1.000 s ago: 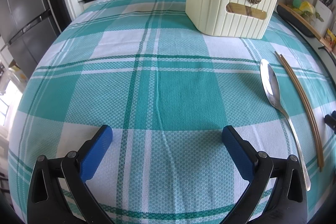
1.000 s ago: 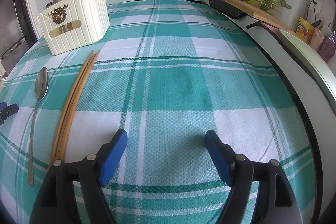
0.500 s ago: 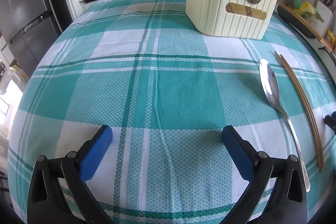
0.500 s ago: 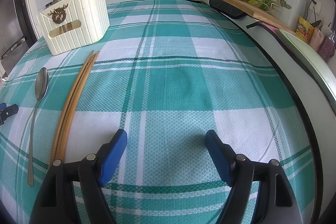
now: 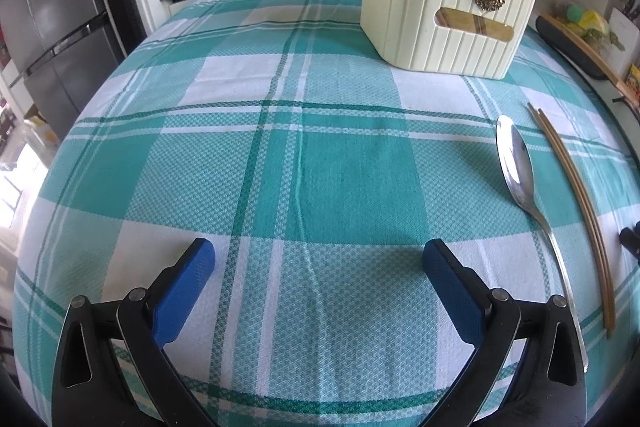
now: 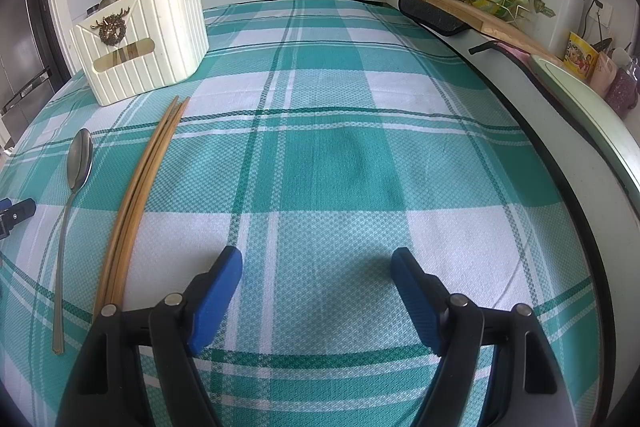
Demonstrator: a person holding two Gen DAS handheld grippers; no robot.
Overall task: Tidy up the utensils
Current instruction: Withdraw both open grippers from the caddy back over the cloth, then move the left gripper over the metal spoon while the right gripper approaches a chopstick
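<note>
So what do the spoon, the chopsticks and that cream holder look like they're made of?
Spoon: polished metal, likely stainless steel, with mirror-like glare. Chopsticks: matte tan sticks, probably bamboo or wood. Cream holder: ribbed, evenly coloured, looks like moulded plastic.

Bare checked cloth [image 5: 304,163] covers the counter ahead of the left tool [image 5: 319,253] and the right tool [image 6: 316,261], with nothing between either tool's wide-apart jaws. Between the two tools lie a spoon [image 5: 520,175] and, just beside it, chopsticks [image 6: 140,187], running lengthwise toward the cream holder [image 6: 152,39], which stands at the far end. Along the right edge a raised rim [image 6: 560,131] bounds the cloth.
</note>
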